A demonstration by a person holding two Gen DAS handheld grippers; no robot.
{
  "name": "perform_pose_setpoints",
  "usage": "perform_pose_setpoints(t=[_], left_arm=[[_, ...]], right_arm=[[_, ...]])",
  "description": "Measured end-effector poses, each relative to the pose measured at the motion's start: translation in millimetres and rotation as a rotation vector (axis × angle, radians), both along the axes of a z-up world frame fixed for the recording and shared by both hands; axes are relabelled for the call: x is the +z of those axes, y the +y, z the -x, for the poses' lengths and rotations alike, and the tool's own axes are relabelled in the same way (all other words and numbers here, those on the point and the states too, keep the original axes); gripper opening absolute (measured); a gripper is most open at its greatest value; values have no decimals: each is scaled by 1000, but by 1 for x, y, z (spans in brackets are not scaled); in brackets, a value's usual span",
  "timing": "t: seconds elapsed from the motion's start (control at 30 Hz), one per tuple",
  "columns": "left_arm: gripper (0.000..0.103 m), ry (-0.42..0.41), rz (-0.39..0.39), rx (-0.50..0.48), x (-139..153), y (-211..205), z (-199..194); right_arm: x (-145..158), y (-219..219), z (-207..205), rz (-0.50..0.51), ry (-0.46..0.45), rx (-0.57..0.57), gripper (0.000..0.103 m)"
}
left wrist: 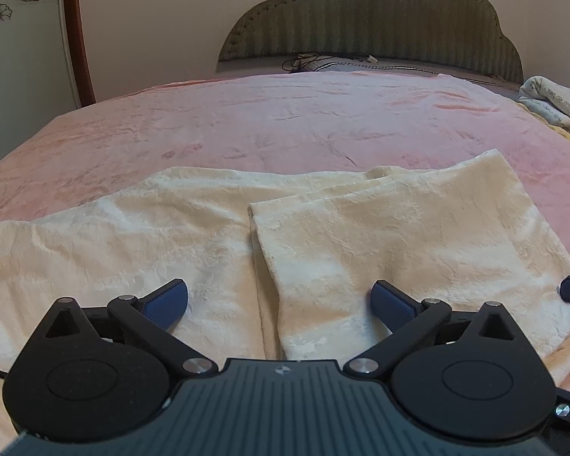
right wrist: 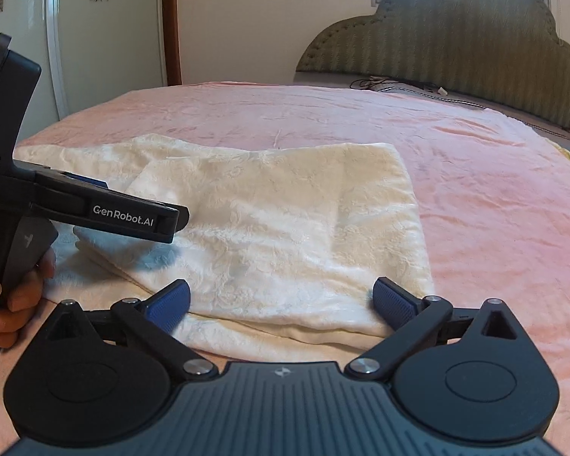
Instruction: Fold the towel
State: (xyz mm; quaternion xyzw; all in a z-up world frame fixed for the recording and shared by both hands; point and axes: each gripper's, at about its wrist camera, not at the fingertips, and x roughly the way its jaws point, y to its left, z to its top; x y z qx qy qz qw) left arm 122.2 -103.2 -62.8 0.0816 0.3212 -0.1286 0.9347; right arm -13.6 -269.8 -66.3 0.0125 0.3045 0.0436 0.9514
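A cream plush towel (left wrist: 361, 235) lies on the pink bed cover, its right part folded over onto the rest, with the folded edge running down the middle of the left wrist view. My left gripper (left wrist: 279, 298) hovers open over that edge, nothing between its blue pads. In the right wrist view the same towel (right wrist: 285, 220) shows its folded layer on top. My right gripper (right wrist: 281, 298) is open just above the towel's near edge. The left gripper's body (right wrist: 125, 216), held by a hand (right wrist: 7, 304), juts in from the left over the towel.
The pink bed cover (left wrist: 285, 114) spreads all around the towel. A green padded headboard (left wrist: 372, 19) stands at the far end, with cables (left wrist: 307, 60) below it. A printed crumpled cloth (left wrist: 554, 102) lies at the bed's far right. A wardrobe door (right wrist: 106, 38) stands left.
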Motion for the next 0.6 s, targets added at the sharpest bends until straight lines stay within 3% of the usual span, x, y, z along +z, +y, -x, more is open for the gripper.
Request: perform_pose_setpoints(t=[0.6], left_arm=[[103,1,11,-1,0,1,0]], right_arm=[[0,-1,-1,-9,2,-1,103]])
